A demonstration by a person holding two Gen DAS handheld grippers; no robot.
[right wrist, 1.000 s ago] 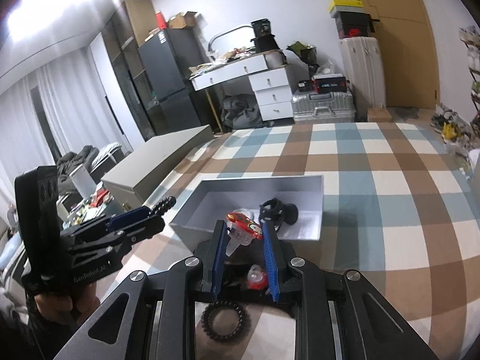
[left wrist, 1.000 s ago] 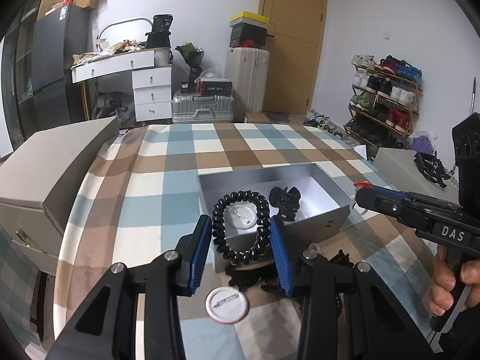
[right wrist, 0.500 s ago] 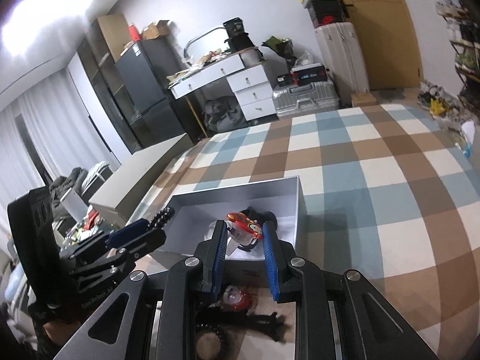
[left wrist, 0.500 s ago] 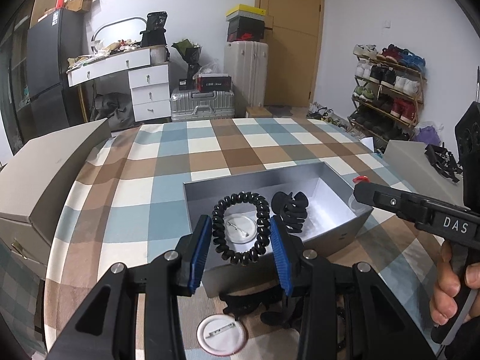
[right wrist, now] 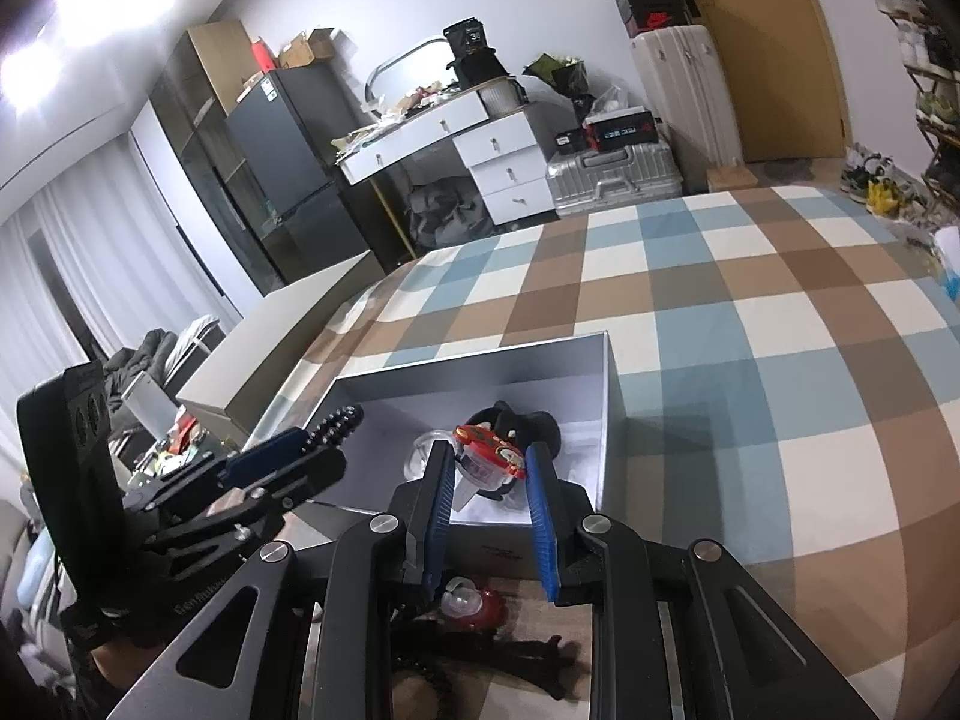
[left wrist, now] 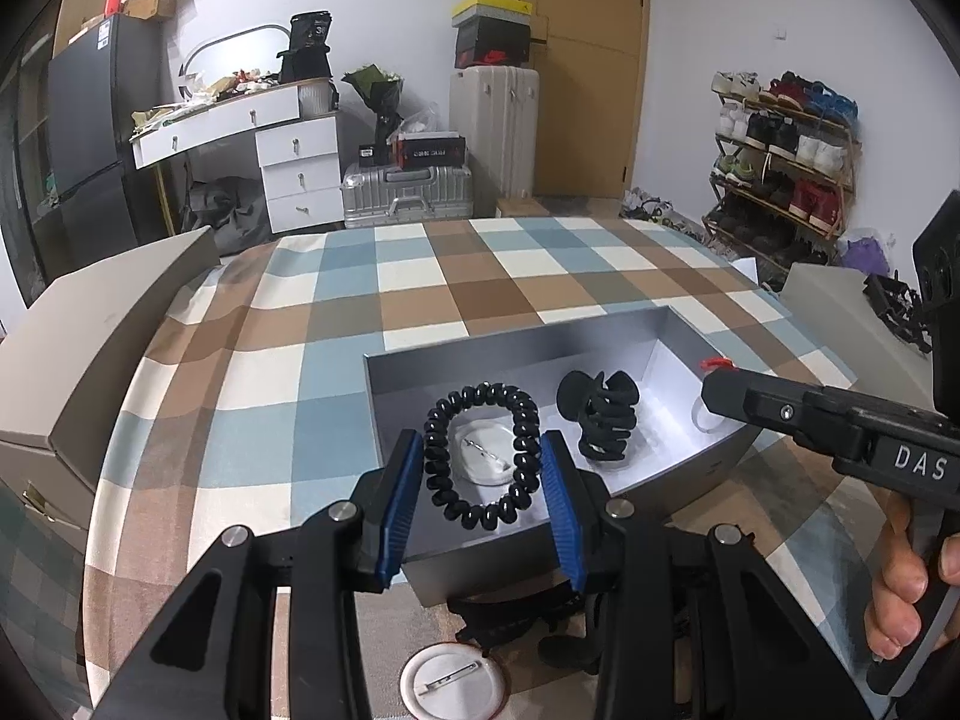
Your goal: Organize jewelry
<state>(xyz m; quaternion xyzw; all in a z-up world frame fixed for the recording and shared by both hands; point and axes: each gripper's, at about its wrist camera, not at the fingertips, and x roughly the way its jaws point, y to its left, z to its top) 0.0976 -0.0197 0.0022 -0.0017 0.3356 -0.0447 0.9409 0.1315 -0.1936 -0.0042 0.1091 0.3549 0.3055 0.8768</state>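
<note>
My left gripper (left wrist: pixel 483 468) is shut on a black spiral hair tie (left wrist: pixel 480 456) and holds it over the near left part of the open grey box (left wrist: pixel 516 345). In the box lie a black claw clip (left wrist: pixel 597 417) and a white pin badge (left wrist: pixel 483 463). My right gripper (right wrist: pixel 487 471) is shut on a red and clear hair ornament (right wrist: pixel 487 457) and holds it over the box's (right wrist: pixel 606 384) near edge. The right gripper also shows in the left wrist view (left wrist: pixel 714 390), the left one in the right wrist view (right wrist: pixel 324 444).
A white pin badge (left wrist: pixel 453 684) and dark hair pieces (left wrist: pixel 516 618) lie on the checked cloth in front of the box. A red ornament (right wrist: pixel 474 606) and black clips (right wrist: pixel 522 660) lie under my right gripper. A beige box lid (left wrist: pixel 90 330) stands at the left.
Both grippers have moved forward with their loads, from in front of the box to over it. The box now sits closer in both views.
</note>
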